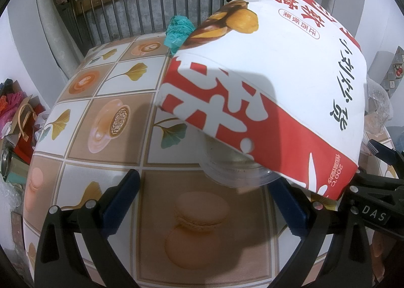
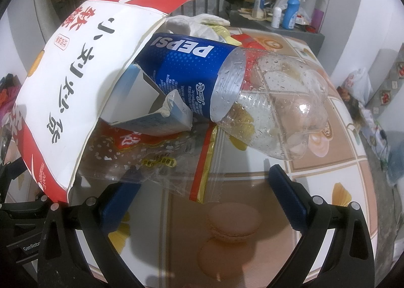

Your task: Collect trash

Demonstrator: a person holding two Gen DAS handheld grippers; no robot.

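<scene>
You have one big paper bag (image 2: pixel 63 81) on the table (image 2: pixel 252 187). One Pepsi bottle (image 2: pixel 227 86), one torn blue box (image 2: pixel 151 114) and one clear wrapper (image 2: pixel 151 156) poke out of its mouth. The bag hides their far ends. Your left gripper (image 1: pixel 202 199) and right gripper (image 2: pixel 202 194) both gape wide, holding nothing.

one paper bag (image 2: pixel 63 91), one Pepsi bottle (image 2: pixel 227 91), one carton (image 2: pixel 151 111)

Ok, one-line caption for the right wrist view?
Open right gripper faces a clear Pepsi bottle, torn blue-white carton and clear snack wrapper beside a red-white paper bag.
</scene>
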